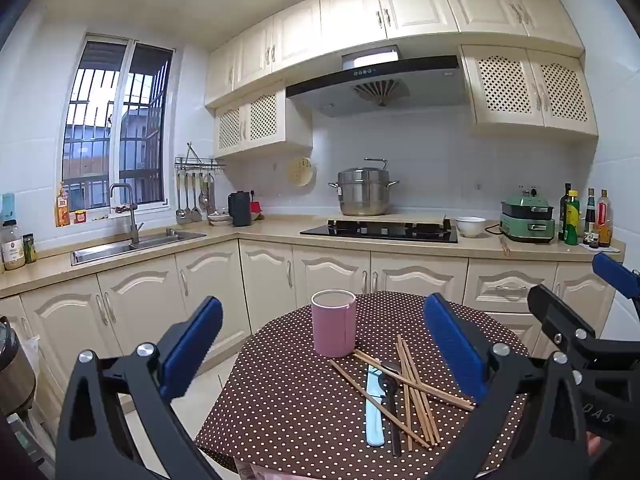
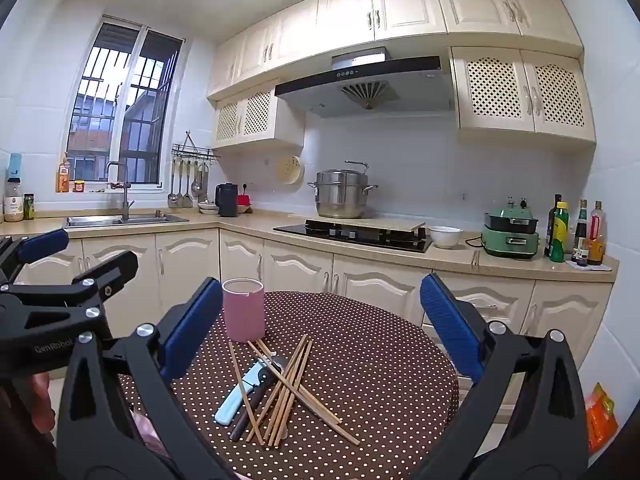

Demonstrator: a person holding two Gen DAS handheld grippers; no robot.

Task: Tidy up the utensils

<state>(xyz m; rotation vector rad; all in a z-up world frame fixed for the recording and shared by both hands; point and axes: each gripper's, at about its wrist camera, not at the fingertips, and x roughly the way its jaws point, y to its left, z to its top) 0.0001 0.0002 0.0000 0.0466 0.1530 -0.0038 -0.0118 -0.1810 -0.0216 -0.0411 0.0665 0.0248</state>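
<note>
A pink cylindrical holder [image 1: 334,323] [image 2: 243,309] stands upright on a round table with a brown dotted cloth [image 1: 288,392] [image 2: 380,380]. In front of it lies a loose pile of wooden chopsticks [image 1: 414,392] [image 2: 292,392], a light blue handled utensil [image 1: 374,412] [image 2: 236,398] and a dark spoon [image 1: 390,396] [image 2: 256,404]. My left gripper [image 1: 324,340] is open and empty above the table's near side. My right gripper [image 2: 320,320] is open and empty, to the right of the left one; its black frame shows in the left wrist view [image 1: 560,332].
Kitchen counter behind the table with a sink [image 1: 132,246], a stove [image 1: 380,230] bearing a steel pot [image 1: 363,192], a white bowl [image 1: 471,226], a green appliance [image 1: 527,220] and bottles [image 1: 588,220]. Floor to the table's left.
</note>
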